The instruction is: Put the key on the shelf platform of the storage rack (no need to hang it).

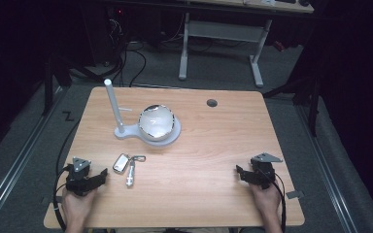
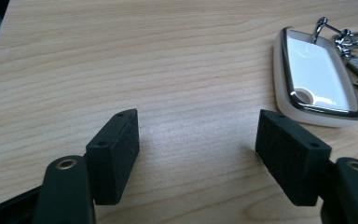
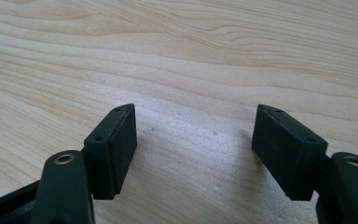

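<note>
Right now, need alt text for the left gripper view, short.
Two black tool jaws stand wide open over bare wooden table, holding nothing. A white key fob with a chrome rim lies flat ahead to the right, its metal key ring at the frame's upper right edge.

Both tools are matte black. The left gripper (image 1: 103,175) has 2 blocky fingers (image 2: 114,156), each with 2 small screw holes along its top edge and a brass-ringed screw just behind it on a rounded arm. The right gripper (image 1: 239,171) is built the same. Behind the fingers, each carries a grey 3-cornered plate and trails a black cable. No sleeves cover the forearms.
</note>
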`<state>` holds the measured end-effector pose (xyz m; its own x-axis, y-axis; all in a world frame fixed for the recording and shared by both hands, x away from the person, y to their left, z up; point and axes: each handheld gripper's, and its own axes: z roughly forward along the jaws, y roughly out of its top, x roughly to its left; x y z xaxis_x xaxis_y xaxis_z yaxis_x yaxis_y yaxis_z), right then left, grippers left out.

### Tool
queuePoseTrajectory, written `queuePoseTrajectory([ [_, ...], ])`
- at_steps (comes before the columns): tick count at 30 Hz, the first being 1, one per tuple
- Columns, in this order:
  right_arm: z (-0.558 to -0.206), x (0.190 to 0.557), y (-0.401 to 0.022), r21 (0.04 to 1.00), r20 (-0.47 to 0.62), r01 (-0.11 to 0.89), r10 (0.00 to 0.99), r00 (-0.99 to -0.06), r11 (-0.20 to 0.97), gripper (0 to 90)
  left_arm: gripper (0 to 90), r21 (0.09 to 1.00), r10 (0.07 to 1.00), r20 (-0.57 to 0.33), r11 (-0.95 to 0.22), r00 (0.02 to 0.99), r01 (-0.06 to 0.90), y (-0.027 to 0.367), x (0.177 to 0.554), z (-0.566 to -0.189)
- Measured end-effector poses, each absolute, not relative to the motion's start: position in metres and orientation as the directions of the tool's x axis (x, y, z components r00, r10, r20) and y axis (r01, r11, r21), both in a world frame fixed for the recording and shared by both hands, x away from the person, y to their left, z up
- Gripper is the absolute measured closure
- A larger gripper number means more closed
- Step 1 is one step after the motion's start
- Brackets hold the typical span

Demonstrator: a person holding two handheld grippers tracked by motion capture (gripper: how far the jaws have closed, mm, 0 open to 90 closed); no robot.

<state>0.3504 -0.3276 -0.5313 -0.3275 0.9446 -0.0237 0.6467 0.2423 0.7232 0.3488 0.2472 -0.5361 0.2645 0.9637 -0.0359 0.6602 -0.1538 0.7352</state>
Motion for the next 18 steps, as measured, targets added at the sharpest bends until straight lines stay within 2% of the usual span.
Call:
queuePoseTrajectory([
  [18,-0.531,0.350,-0.327,0.722,-0.017,0.651,0.946,-0.323,0.236,31.2,32.9,0.754,0.931,-0.078,-0.178,0.356,0.632,0.224,0.329,-0.517],
])
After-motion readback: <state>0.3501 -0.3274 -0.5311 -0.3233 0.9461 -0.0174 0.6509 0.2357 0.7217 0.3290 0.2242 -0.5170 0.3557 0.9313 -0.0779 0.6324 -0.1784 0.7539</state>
